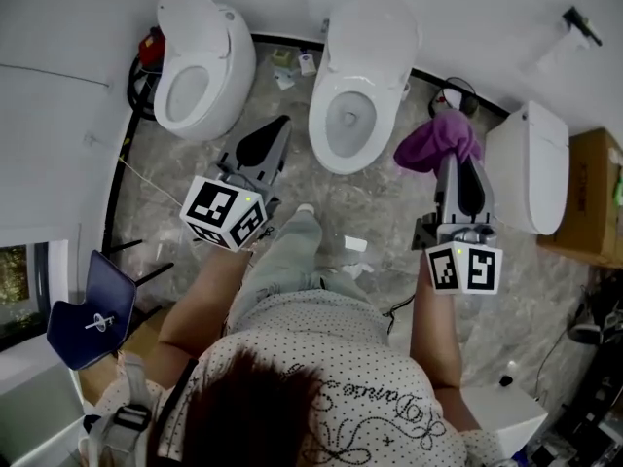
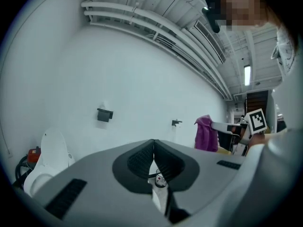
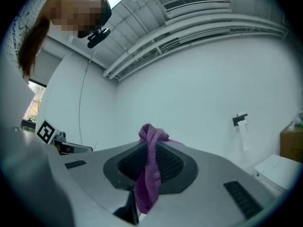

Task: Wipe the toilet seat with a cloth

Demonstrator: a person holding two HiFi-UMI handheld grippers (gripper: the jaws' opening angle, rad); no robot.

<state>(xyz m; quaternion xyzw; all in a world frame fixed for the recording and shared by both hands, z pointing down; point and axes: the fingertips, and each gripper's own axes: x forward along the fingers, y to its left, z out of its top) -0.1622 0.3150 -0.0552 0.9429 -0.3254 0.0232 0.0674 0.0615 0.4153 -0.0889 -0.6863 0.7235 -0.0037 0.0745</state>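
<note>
The right gripper [image 1: 459, 163] pinches a crumpled purple fabric cloth [image 1: 438, 142] in the air beside the white toilet's oval seat [image 1: 319, 115]; the left gripper [image 1: 277, 129] hangs pressed together, empty; wiping seemingly not yet begun.

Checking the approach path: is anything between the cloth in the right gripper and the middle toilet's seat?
Nothing visible does. The cloth, clamped in the right gripper, hangs just right of the seat, whose lid is up. The left gripper, shut and empty, is off on the seat's other side.
</note>
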